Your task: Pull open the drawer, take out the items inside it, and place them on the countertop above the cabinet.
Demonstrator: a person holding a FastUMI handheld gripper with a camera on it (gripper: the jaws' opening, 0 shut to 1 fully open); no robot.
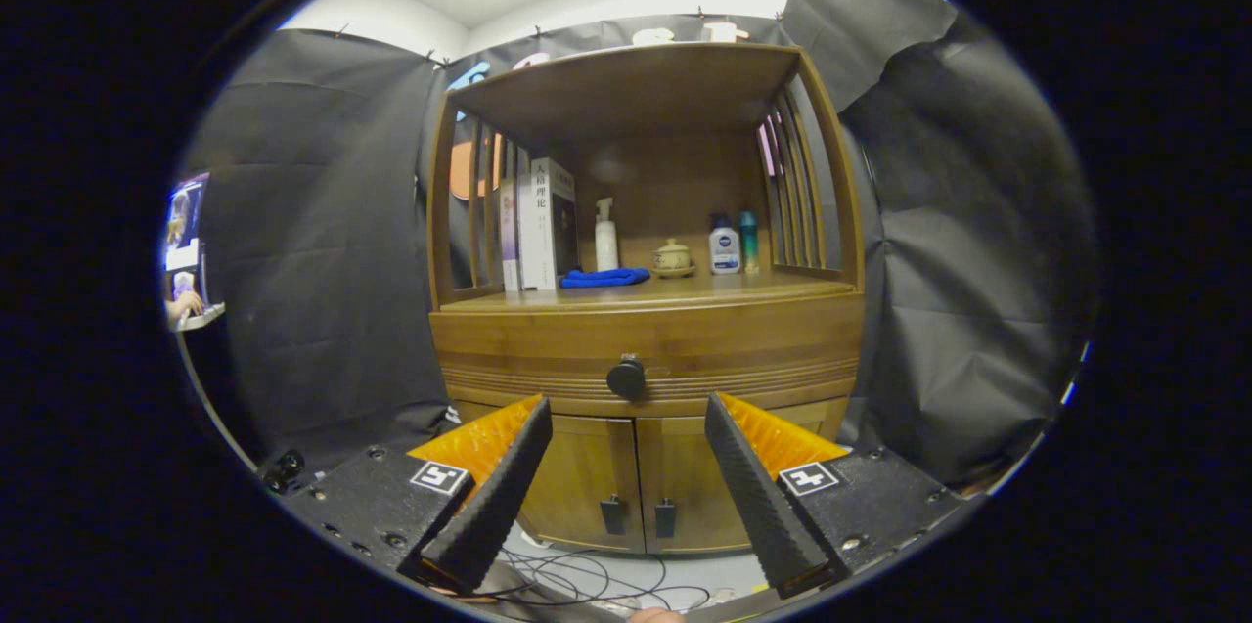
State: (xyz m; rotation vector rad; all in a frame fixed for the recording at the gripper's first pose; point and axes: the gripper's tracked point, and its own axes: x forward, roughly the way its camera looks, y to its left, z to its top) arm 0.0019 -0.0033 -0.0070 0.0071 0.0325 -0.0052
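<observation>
A wooden cabinet stands straight ahead of me. Its drawer (548,349) is closed, with a round black knob (626,377) at its middle. Above the drawer runs the countertop (753,289), under an open shelf frame. My gripper (627,405) is open, its two black ribbed fingers spread wide with nothing between them. The knob lies beyond the fingertips, centred in the gap and a little above them. The drawer's contents are hidden.
On the countertop stand books (536,224), a white pump bottle (606,237), a folded blue cloth (603,278), a small lidded pot (672,257) and two bottles (734,244). Two cabinet doors (636,481) sit below the drawer. Cables (587,579) lie on the floor.
</observation>
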